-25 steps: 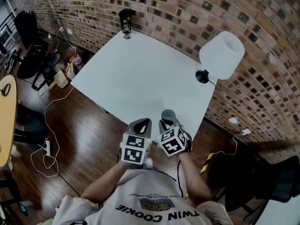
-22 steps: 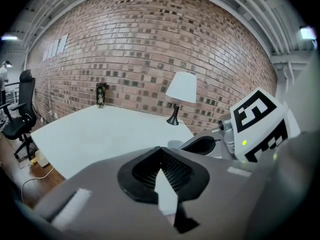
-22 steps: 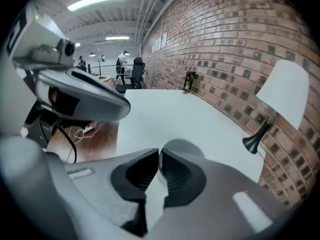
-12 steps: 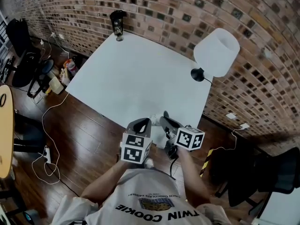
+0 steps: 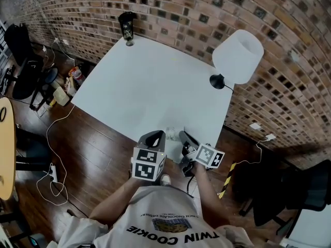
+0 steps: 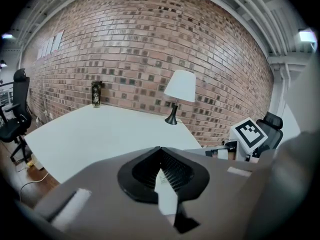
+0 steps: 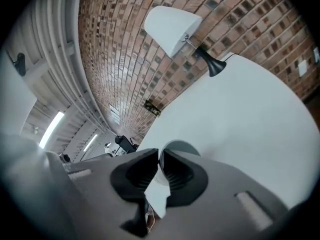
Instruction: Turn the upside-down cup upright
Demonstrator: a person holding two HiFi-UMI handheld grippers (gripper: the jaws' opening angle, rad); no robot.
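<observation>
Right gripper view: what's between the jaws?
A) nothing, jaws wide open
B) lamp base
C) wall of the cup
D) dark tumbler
C: in the right gripper view the right gripper has its jaws pinched on the thin wall of the cup, while the lamp and the dark tumbler stand far off.

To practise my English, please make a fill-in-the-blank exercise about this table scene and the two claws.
1. The right claw grips the cup; the left claw holds ___.
2. The lamp on the table has a ___ shade.
3. The wall behind the table is built of ___.
Missing words: nothing; white; brick.
</observation>
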